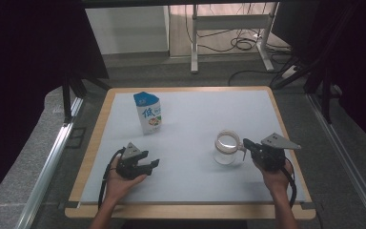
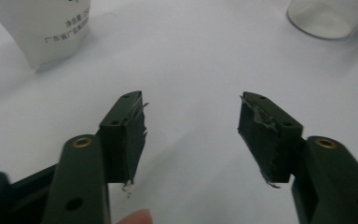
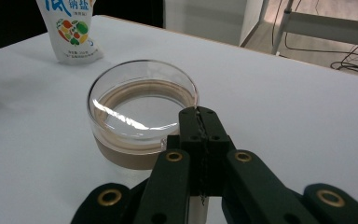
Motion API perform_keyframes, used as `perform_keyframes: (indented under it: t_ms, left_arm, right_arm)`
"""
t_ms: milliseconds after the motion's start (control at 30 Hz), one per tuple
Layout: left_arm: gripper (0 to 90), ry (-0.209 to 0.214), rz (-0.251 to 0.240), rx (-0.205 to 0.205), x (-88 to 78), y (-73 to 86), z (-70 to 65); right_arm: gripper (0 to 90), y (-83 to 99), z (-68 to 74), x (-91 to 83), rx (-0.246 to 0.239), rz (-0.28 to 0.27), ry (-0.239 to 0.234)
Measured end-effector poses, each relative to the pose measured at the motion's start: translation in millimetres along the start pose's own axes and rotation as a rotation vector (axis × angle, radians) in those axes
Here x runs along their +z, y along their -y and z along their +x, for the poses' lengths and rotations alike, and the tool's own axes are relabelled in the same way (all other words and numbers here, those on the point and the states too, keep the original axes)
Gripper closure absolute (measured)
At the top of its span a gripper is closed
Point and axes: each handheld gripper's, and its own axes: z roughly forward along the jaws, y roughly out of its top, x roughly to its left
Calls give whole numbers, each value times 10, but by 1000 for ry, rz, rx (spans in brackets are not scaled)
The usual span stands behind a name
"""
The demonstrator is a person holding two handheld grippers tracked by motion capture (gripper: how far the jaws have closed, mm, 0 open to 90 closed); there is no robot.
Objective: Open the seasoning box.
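We open on the right gripper (image 3: pixel 200 122), low centre of its own view, jaws pressed flat together with no gap showing, tips right at the near rim of the glass jar (image 3: pixel 142 109); whether they pinch the rim or a handle we cannot tell. The jar is clear, round and open-topped, with a tan band around its base. In the high view that gripper (image 1: pixel 246 144) sits right of centre, held by the right hand (image 1: pixel 277 175), and the jar (image 1: pixel 227 147) stands just to its left on the white table (image 1: pixel 205 112).

Over to the left gripper (image 2: pixel 192 122): jaws spread wide, bare tabletop between them, frayed grey tape on the pads. In the high view it (image 1: pixel 153 163) lies lower left of centre, cradled in the left hand (image 1: pixel 120 183).

Further out, the pouch (image 1: pixel 148 112) stands upright at upper left of the tabletop, blue top, white body. We read a large blue "低" on it; the right gripper view shows "钠盐" above a vegetable picture (image 3: pixel 71 27). The left gripper view catches small print starting "净含量" and "广东" (image 2: pixel 42 28), the rest too blurred.
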Motion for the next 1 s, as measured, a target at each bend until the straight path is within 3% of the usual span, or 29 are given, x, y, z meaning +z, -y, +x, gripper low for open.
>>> perform_keyframes:
  t_ms: [100,167,267,467,633,833,1000]
  left_arm:
    - [505,7,4,6,10,1,-16]
    - [628,24,7,-2,12,-6,-26]
    - [728,33,5,0,15,-17,-48]
    - [851,95,-12,9,74,-134,-150]
    - [891,158,-38,24,200,-358,-283]
    - [898,203,-55,87,390,-652,-475]
    - [898,253,-57,92,518,-811,-568]
  right_arm:
    - [900,2,1,0,-1,-1,1]
    - [900,7,-1,-2,1,-2,2]
    - [900,16,-4,-3,2,-3,3]
    - [900,47,-14,-14,17,-7,-4]
    - [900,50,-20,-10,16,-10,-3]
    - [900,43,-20,-2,19,-12,-4]
    - [900,45,-27,0,21,-14,-6]
